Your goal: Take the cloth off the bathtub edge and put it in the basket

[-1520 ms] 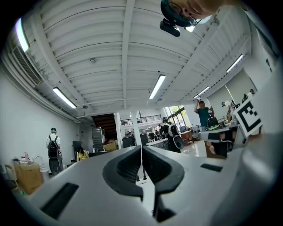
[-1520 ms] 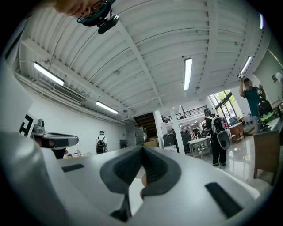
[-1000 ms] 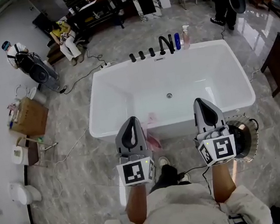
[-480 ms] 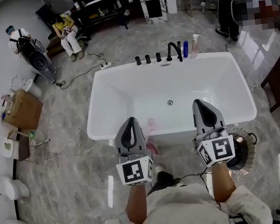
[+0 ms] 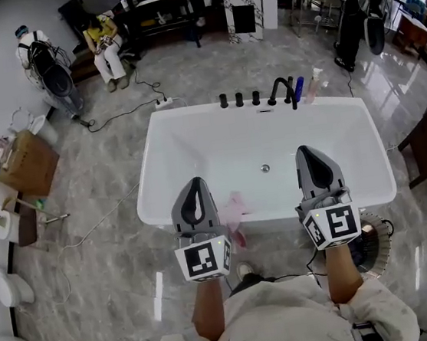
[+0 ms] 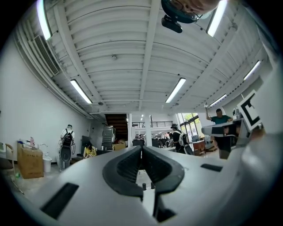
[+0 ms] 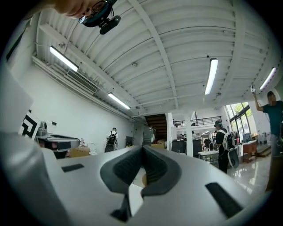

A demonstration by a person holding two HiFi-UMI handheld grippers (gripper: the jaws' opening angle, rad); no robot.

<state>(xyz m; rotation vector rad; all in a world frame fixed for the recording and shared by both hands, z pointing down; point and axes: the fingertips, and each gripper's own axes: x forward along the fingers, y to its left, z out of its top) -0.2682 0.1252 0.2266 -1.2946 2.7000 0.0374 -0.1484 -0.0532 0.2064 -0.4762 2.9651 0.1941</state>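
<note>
The pink cloth (image 5: 233,205) hangs over the near edge of the white bathtub (image 5: 152,156). Part of it lies on the rim and part droops down the outside, so it is easy to pinch. The basket (image 5: 375,240) sits on the floor by the bathtub's near right corner, a short trip for the cloth. The left gripper (image 5: 195,187) is held over the bathtub's near edge, just left of the cloth. The right gripper (image 5: 309,154) is over that edge too, nearer the basket. Both have their jaws pressed together and hold nothing. They point flat across the bathtub, so I think the grab has not started.
</note>
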